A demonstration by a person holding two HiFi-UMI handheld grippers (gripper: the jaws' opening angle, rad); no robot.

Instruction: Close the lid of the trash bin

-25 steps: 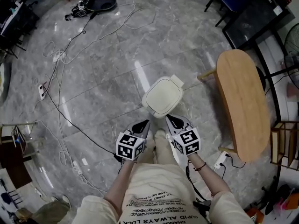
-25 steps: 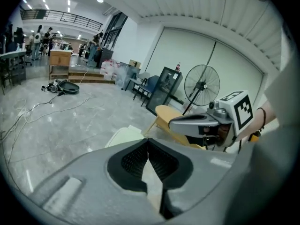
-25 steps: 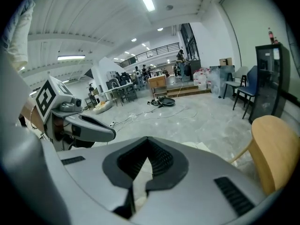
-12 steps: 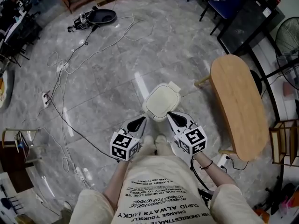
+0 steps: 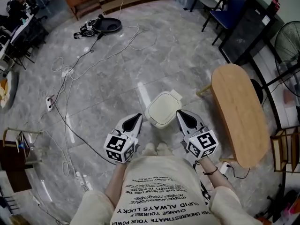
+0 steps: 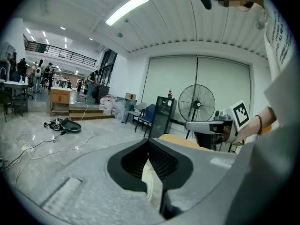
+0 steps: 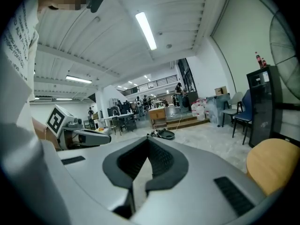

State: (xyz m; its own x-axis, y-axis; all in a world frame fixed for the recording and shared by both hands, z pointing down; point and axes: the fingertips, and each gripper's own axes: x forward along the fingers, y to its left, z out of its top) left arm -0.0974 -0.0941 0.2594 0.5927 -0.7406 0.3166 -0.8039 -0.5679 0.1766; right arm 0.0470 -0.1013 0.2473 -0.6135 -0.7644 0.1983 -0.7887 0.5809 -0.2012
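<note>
The cream trash bin stands on the grey floor in the head view with its lid lying flat on top. My left gripper hangs to the bin's lower left and my right gripper to its lower right. Both are above the bin and apart from it. Each points roughly level into the room. In the left gripper view the jaws meet with nothing between them. The right gripper view shows its jaws shut and empty too. Neither gripper view shows the bin.
An oval wooden table stands just right of the bin. Cables and a power strip lie across the floor at left. A black cabinet, a blue chair and a fan are at the back right.
Both grippers have risen and drawn apart from the bin, which now looks smaller and lower below them. The lid stays down. Both jaws stayed shut.
</note>
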